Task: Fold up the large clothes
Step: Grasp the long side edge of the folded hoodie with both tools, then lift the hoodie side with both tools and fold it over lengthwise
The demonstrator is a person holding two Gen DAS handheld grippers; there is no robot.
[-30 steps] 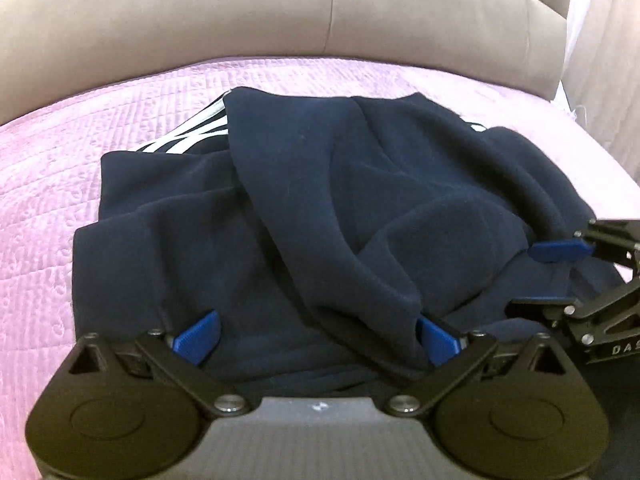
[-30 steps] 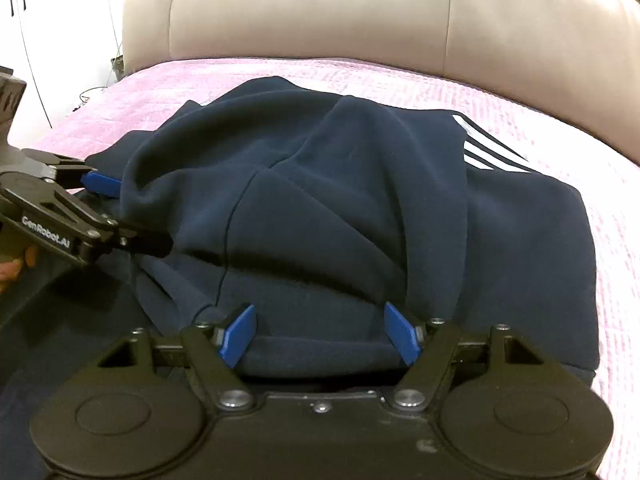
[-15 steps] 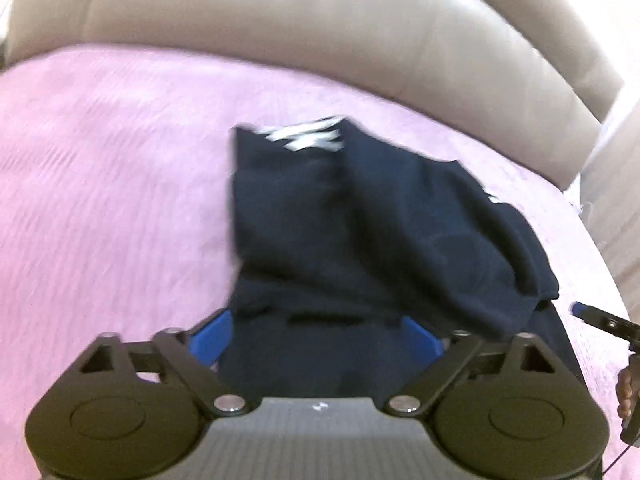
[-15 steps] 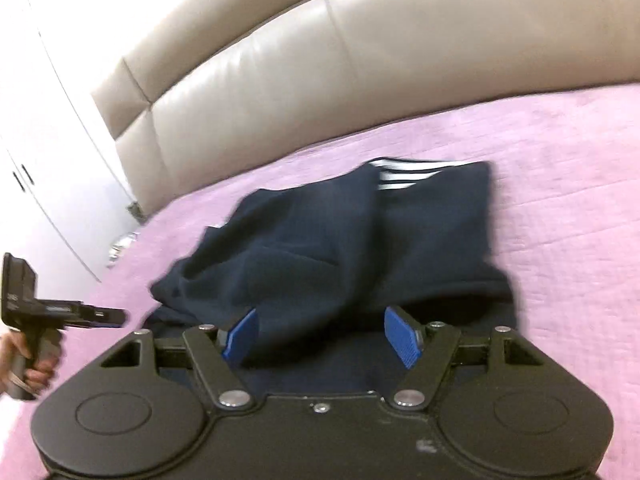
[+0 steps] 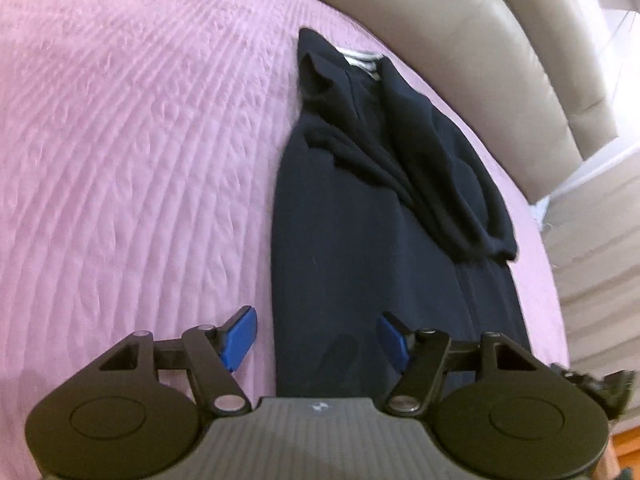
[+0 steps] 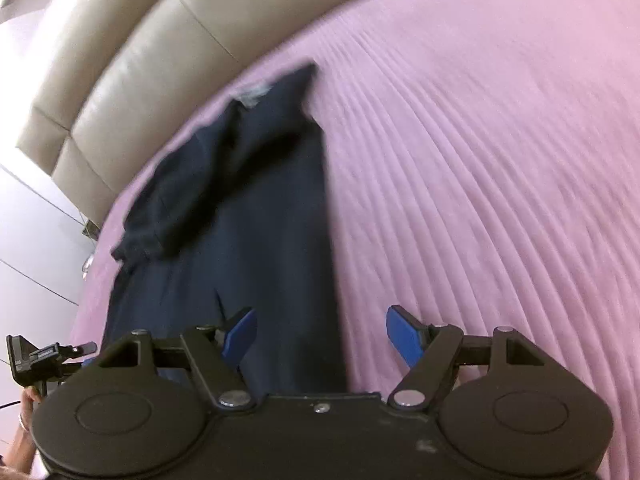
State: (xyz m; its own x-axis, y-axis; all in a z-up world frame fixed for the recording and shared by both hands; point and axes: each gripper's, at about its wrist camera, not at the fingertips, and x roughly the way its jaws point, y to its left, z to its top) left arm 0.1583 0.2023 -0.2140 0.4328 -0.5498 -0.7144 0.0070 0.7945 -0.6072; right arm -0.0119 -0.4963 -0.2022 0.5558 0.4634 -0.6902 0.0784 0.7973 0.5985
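— What have you got on the left wrist view?

— My left gripper (image 5: 316, 338) sits low over the near end of the navy garment (image 5: 360, 248). Its blue fingers (image 5: 239, 338) stand apart, and the jaws have just been closing in. The garment's left edge runs up between them, but neither pad presses on cloth, so nothing is held.

— And where's the garment?

— Stretched out long and narrow on the pink quilted bedspread (image 5: 120, 160), running away from me toward the beige padded headboard (image 5: 460, 32). A bunched fold lies along its right side, and white stripes (image 5: 360, 58) peek out at the far end.

— Right side?

— The right gripper (image 6: 320, 338) is over the garment's other edge: left pad above navy cloth, right pad above bare bedspread. Fingers (image 6: 404, 338) wide apart, gripping nothing. The picture is smeared, so fine detail of the fabric is lost.

— Anything else in frame?

— At the lower left of the right wrist view I see the other gripper, with a hand (image 6: 24, 408) on its handle.
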